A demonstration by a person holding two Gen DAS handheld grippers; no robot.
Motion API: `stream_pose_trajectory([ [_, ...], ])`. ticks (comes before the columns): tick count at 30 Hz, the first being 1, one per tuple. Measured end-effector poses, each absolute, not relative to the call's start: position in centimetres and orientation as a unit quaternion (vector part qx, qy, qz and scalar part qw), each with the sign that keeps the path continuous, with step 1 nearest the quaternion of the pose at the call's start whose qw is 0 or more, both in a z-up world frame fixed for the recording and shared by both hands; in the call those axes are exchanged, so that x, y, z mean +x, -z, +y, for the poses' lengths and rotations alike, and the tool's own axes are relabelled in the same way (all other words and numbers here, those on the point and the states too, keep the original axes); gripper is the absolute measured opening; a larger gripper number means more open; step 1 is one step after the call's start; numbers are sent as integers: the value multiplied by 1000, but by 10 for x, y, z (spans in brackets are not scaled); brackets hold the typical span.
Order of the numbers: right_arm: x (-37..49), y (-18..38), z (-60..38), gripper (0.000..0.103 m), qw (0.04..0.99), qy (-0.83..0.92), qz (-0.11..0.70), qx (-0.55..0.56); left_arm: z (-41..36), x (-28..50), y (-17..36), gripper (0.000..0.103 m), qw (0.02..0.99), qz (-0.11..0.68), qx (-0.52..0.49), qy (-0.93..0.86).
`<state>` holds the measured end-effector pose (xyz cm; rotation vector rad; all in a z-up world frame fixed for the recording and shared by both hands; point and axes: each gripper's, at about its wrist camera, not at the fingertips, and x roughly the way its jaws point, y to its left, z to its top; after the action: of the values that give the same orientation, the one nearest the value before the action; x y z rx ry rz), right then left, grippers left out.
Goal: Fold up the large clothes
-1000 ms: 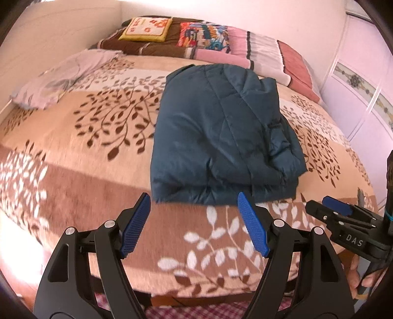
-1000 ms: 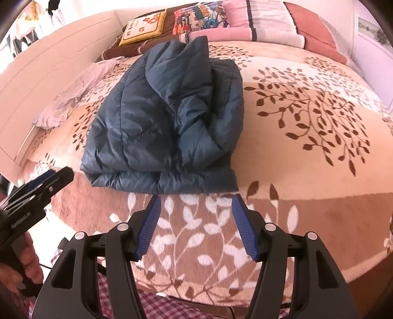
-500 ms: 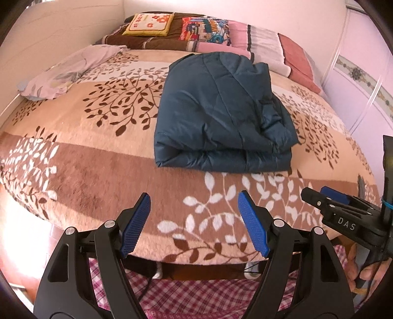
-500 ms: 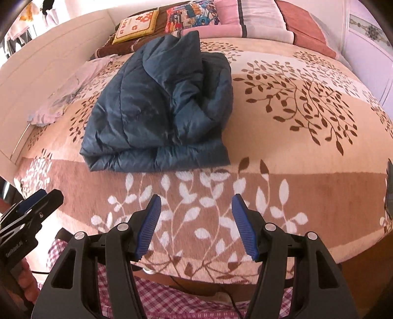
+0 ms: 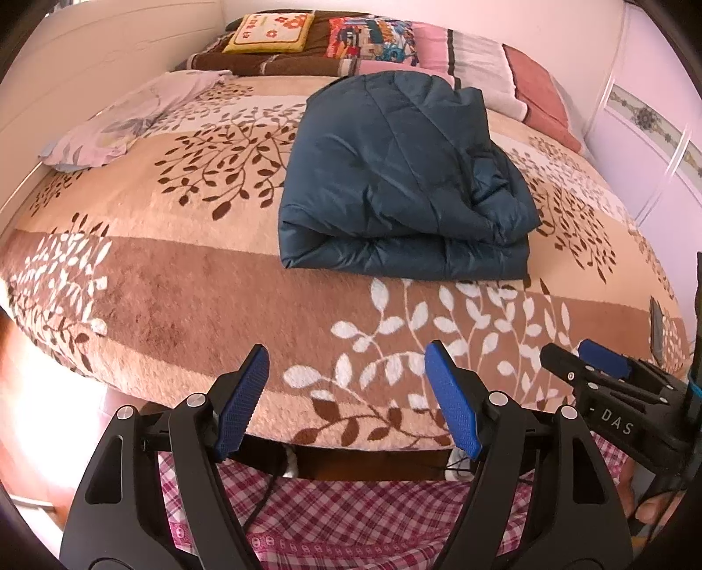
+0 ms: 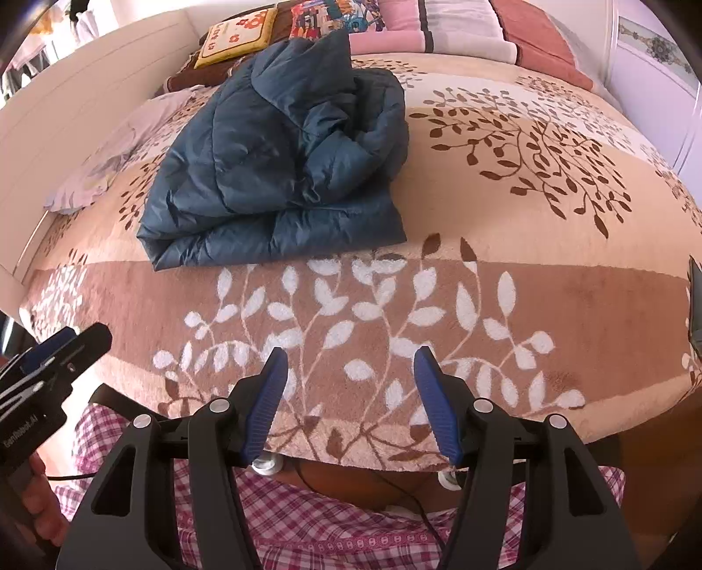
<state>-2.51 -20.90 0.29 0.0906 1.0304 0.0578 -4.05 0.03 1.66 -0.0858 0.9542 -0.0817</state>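
Observation:
A dark teal quilted jacket (image 5: 395, 175) lies folded into a thick rectangle on the bed's leaf-patterned blanket (image 5: 175, 280); its folded edge faces me. In the right wrist view the same jacket (image 6: 281, 162) sits left of centre. My left gripper (image 5: 346, 386) is open and empty, hanging over the bed's near edge, well short of the jacket. My right gripper (image 6: 349, 386) is likewise open with nothing between its blue pads, also back at the near edge. Each gripper shows in the other's view: the right gripper (image 5: 583, 364) and the left gripper (image 6: 66, 346).
Pillows (image 5: 373, 39) and folded striped bedding (image 5: 478, 65) line the headboard end. A pale floral cloth (image 5: 131, 118) lies at the far left of the bed. A wardrobe (image 5: 649, 122) stands to the right. A person's checked trousers (image 5: 351, 513) fill the foreground below.
Both grippers have drawn back from the jacket toward the bed's near edge; the jacket now looks smaller and farther, and the bed edge and checked trousers have come into view. Jaws unchanged.

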Motion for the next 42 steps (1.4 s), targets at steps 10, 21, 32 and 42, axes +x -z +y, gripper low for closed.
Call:
stream_pose_trajectory([
  [10,-26,-1,-210,60,868,-26,493,47,-1,-41,-12,73,882,469,-41,36],
  [21,-28,0,-211,60,868,-28,494,50,-2,-41,-12,73,882,469,-41,36],
  [32,-28,1,-210,60,867,-29,495,47,-3,-41,-12,73,882,469,-40,37],
  [42,-27,3,-209,60,866,-31,497,45,-3,-42,-12,73,882,469,-40,37],
])
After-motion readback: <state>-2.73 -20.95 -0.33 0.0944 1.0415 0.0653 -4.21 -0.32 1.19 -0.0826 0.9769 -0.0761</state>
